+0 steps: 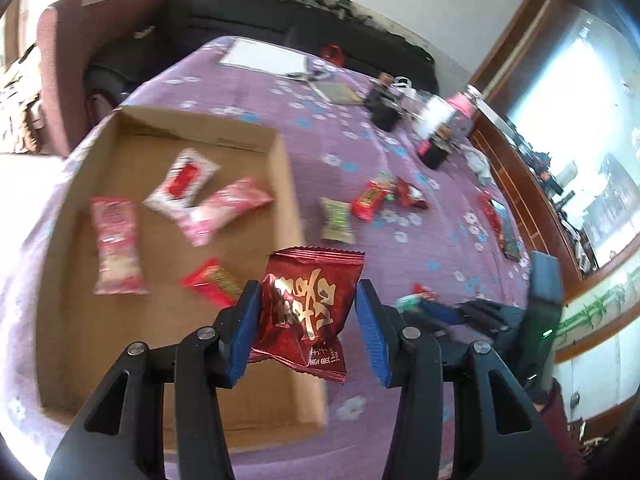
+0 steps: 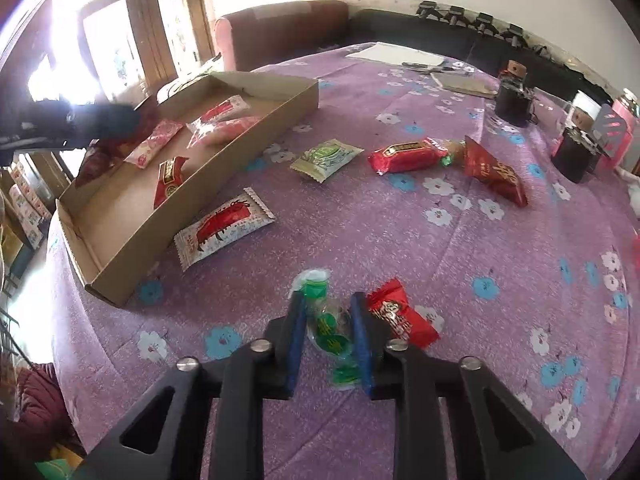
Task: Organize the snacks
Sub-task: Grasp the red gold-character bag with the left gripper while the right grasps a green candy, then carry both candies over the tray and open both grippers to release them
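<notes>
My left gripper (image 1: 308,296) is shut on a dark red snack packet with gold lettering (image 1: 306,308), held above the right wall of the shallow cardboard box (image 1: 286,184). The box holds several red, pink and white packets (image 1: 182,178). My right gripper (image 2: 328,324) is shut on a clear green-printed snack packet (image 2: 326,320) low over the purple tablecloth. A small red packet (image 2: 400,316) lies just right of its right finger. In the right wrist view the box (image 2: 240,148) is at the left, with the left gripper (image 2: 80,124) over its far side.
Loose on the purple flowered cloth (image 2: 500,264) lie a white-red packet (image 2: 224,228), a green packet (image 2: 326,158), a red bar (image 2: 404,156) and a dark red packet (image 2: 494,172). Black cups (image 2: 512,100), jars and papers (image 2: 396,54) stand at the far side. A sofa stands behind the table.
</notes>
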Tool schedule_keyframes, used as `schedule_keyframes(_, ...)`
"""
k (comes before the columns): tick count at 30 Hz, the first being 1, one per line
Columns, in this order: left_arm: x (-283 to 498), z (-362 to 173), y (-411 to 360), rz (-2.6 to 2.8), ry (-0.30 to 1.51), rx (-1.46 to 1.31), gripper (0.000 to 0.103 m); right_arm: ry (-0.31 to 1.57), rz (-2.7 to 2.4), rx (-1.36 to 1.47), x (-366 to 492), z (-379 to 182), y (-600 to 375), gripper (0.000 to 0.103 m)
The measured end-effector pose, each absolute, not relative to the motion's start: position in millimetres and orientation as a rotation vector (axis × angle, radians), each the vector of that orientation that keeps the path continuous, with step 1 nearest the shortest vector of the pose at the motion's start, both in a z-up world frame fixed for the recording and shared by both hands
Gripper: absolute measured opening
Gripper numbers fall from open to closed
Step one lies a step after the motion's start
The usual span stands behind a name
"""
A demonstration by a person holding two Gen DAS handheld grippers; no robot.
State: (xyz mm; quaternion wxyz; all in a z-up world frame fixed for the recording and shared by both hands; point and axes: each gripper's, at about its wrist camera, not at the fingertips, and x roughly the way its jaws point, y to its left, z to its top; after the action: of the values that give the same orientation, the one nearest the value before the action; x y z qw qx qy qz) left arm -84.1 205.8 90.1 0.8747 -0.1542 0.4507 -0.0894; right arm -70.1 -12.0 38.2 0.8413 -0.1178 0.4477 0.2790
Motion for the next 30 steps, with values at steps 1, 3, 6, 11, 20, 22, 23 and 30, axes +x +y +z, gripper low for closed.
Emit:
schedule_keyframes(1, -86.4, 89.1, 213.4, -0.173, 0.937, -0.329, 0.046, 0.939, 0.578, -0.233, -70.6, 42.3, -15.3, 0.019)
schedule_keyframes(3, -89.6, 86.3, 227.7, -0.149, 0.936, -0.345, 0.046, 0.936, 0.575, -0.209, -71.0, 49.3, -19.4, 0.019)
schedule_keyframes(6, -96.5, 82.7, 251.2, -0.105, 0.928, -0.368, 0.046, 0.935, 0.582, -0.133, -69.1, 62.2, -28.0, 0.019)
schedule_keyframes(11, -101.0, 70.8, 283.7, -0.019, 0.935, -0.375, 0.046, 0.930, 0.636, 0.037, -67.3, 87.2, -28.1, 0.019)
schedule_keyframes(20, -95.1, 49.7, 298.9, 0.089, 0.965, -0.332, 0.047, 0.964, 0.792, 0.087, -63.9, 102.0, 60.8, 0.019)
schedule_keyframes(22, -91.9, 46.6, 302.1, 0.106, 0.974, -0.330, 0.048, 0.981, 0.817, 0.069, -64.7, 97.3, 84.5, 0.019)
schedule_keyframes(23, -90.9, 45.3, 304.1, 0.108, 0.978, -0.338, 0.048, 0.993, 0.830, 0.057, -65.6, 94.1, 97.7, 0.019)
schedule_keyframes(30, -90.4, 43.8, 315.0, 0.099, 0.978, -0.382, 0.050, 1.050, 0.867, -0.025, -75.3, 67.4, 155.0, 0.019)
